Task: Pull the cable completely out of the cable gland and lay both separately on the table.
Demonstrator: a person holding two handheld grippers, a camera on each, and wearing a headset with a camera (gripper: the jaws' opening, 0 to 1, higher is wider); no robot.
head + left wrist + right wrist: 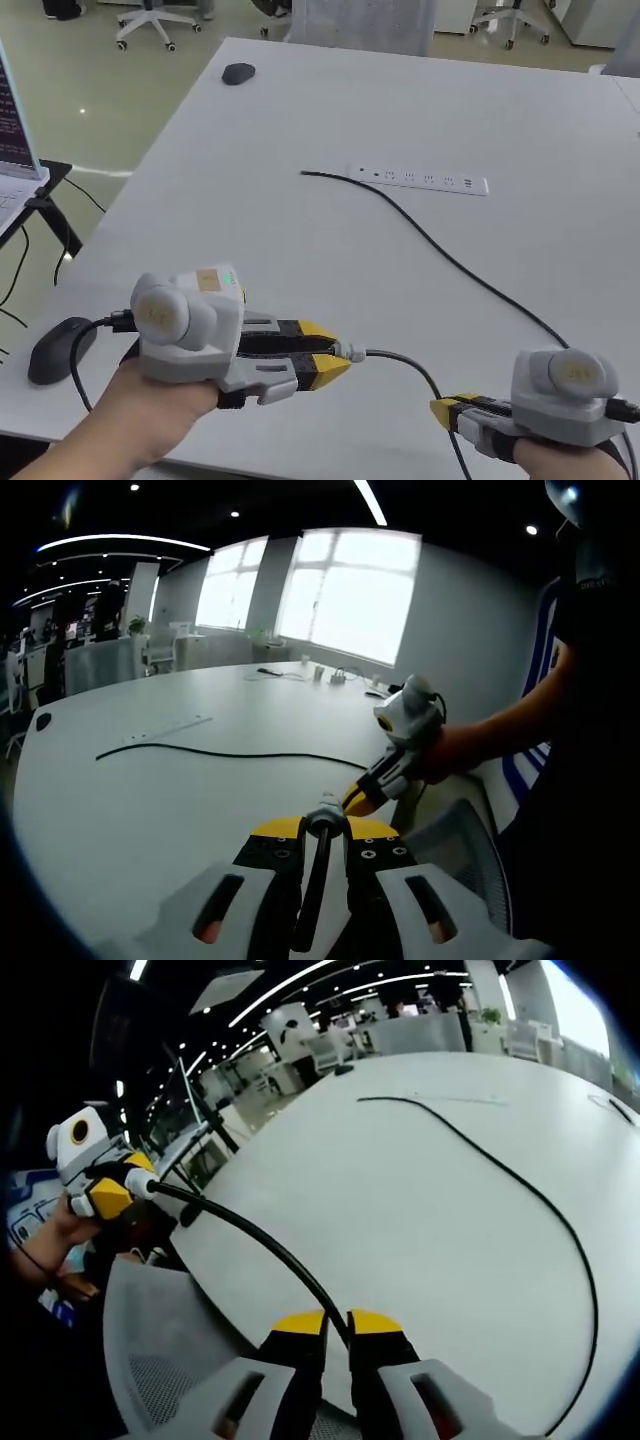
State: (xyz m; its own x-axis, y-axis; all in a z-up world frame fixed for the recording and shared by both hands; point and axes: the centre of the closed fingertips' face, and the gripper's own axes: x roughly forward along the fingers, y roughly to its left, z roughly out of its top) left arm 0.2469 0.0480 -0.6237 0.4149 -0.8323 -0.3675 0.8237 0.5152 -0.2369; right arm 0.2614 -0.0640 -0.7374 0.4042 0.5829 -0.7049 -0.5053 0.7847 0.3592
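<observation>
White worktop (300, 110) in an open office carries the work, and an office chair (150, 22) stands on the floor behind its far edge. Beyond the left edge there is a laptop (12, 150) and, lower down, a dark mouse (60, 350) on a small stand. A second mouse (238, 73) lies near the far left corner of the worktop.

Over the near edge, the left gripper (335, 358) has its jaws closed on the gland (354, 352) (a small grey piece just at the yellow tips) and holds it above the surface. The cable (450, 260) is not pulled out. It comes from the gland and bends in a short arc through the air to the right gripper (440, 408), whose jaws are pressed together on it, close to the near edge. The rest of it lies on the worktop as a long black line toward the far edge. Its free end lies just beside the left end of the power strip (420, 180).
</observation>
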